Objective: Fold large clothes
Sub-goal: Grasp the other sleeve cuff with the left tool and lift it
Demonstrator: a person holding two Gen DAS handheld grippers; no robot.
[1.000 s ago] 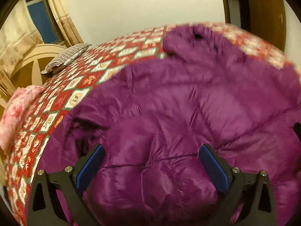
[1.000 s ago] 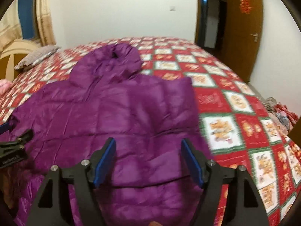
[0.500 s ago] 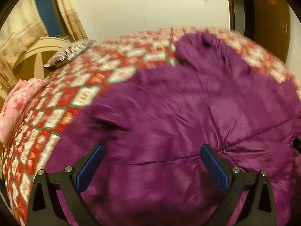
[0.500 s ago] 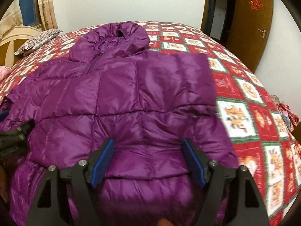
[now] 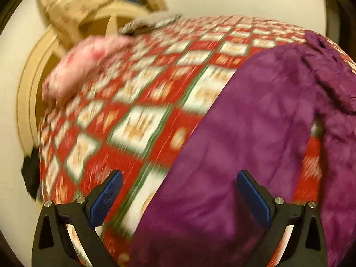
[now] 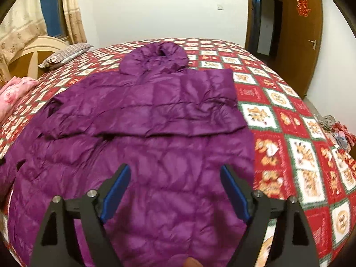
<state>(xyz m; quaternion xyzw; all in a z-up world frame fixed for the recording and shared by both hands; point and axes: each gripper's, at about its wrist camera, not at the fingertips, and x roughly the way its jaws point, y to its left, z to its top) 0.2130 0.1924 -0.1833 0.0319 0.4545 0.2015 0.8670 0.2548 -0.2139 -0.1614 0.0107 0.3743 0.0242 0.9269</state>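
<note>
Jacket (image 6: pixel 142 133) now sleeve-folded; left hand-held gripper (image 5: pixel 178 191) swung aside, both grippers spread.

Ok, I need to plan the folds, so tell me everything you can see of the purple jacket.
The purple jacket is a quilted, puffy, slightly shiny hooded coat lying flat on the red patterned bedspread. Its hood points toward the far side of the bed. One sleeve is folded across the chest; the other stretches out to the side, blurred in the left wrist view. The fabric is wrinkled. Both the left gripper and the right gripper hover open over it, gripping nothing.
</note>
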